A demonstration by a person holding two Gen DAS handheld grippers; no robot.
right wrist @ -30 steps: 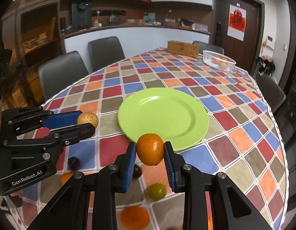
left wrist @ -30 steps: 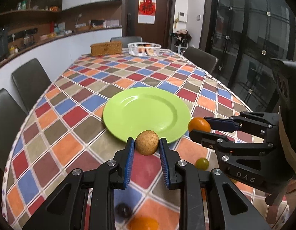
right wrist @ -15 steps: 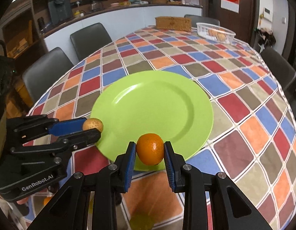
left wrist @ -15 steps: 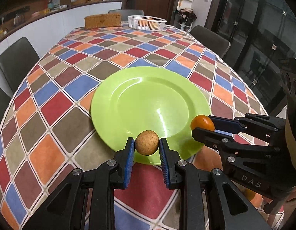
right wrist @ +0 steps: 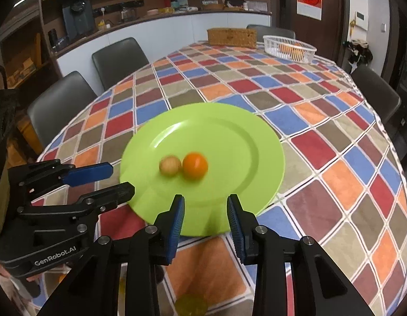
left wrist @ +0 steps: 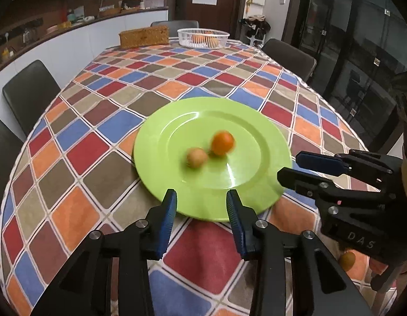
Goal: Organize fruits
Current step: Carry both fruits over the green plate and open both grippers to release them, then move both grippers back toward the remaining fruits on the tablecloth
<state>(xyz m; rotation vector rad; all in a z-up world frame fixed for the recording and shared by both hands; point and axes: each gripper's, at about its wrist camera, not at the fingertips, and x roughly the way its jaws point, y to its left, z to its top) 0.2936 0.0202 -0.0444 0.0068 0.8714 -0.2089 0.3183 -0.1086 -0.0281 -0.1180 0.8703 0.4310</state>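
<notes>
Both the left gripper (left wrist: 201, 203) and right gripper (right wrist: 206, 209) stand wide and empty at the plate's (left wrist: 256, 121) near rim. The orange (left wrist: 223, 142) and brown fruit (left wrist: 196, 158) lie touching mid-plate; both look light, round and prone to roll, so grip across their middles.

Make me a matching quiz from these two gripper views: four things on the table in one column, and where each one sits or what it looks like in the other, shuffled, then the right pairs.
Column one:
1. orange
2. green plate
3. white basket
4. wicker box

Column two:
A. lies under two fruits, near both grippers
B. far end of the table, holds orange fruit
C. on the plate, beside the tan fruit
D. far end, left of the basket

Pairs: 1-C, 2-A, 3-B, 4-D
</notes>
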